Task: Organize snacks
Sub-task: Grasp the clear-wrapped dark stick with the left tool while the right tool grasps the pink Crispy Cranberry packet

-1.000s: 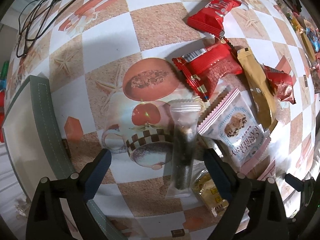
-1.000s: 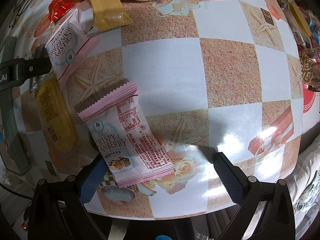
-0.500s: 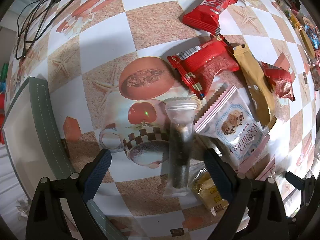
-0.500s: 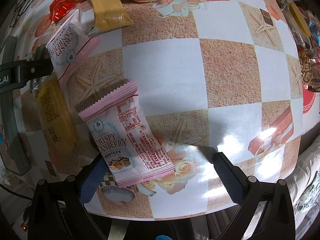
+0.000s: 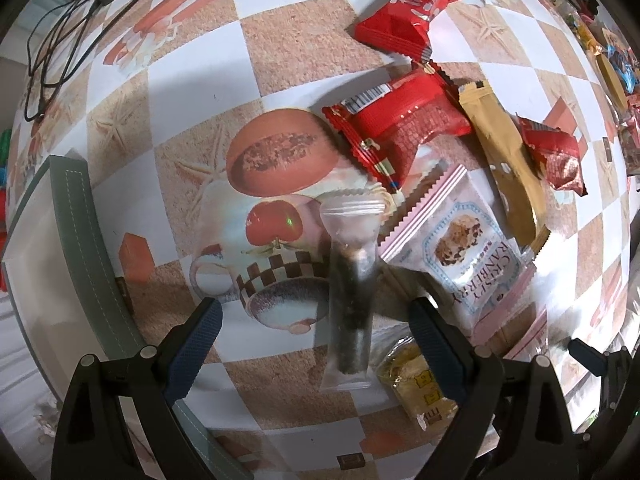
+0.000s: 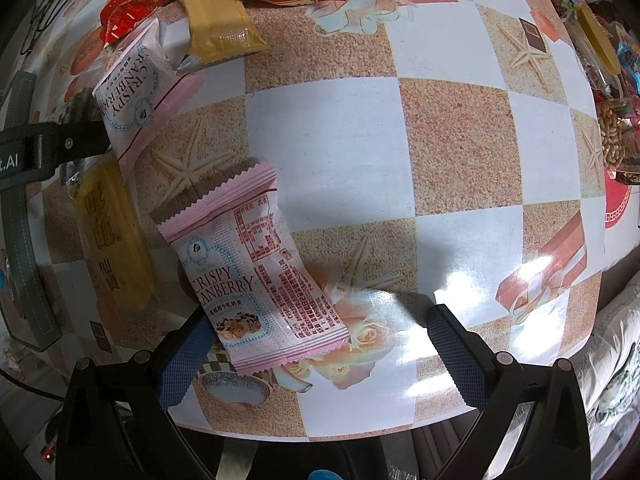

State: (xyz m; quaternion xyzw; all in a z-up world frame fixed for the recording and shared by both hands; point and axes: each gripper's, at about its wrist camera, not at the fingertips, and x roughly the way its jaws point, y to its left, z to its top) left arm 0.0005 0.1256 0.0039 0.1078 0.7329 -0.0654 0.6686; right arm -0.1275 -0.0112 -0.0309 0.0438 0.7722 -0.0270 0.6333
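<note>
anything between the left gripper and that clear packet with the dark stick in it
Nothing visible blocks it. The left gripper is open, and the clear packet lies lengthwise in the gap between its fingers on the table. The yellow packet and pink cranberry packet crowd its right side.

Both grippers [image 5: 314,334] [image 6: 320,354]: jaws wide apart.

Clear plastic sleeve holding a dark stick [image 5: 352,284]: on the checkered table [image 5: 272,36], left of pink-edged cranberry packet [image 5: 460,248]; red barcode wrapper [image 5: 400,120] behind; yellow cracker pack [image 5: 416,384] right-front.
</note>
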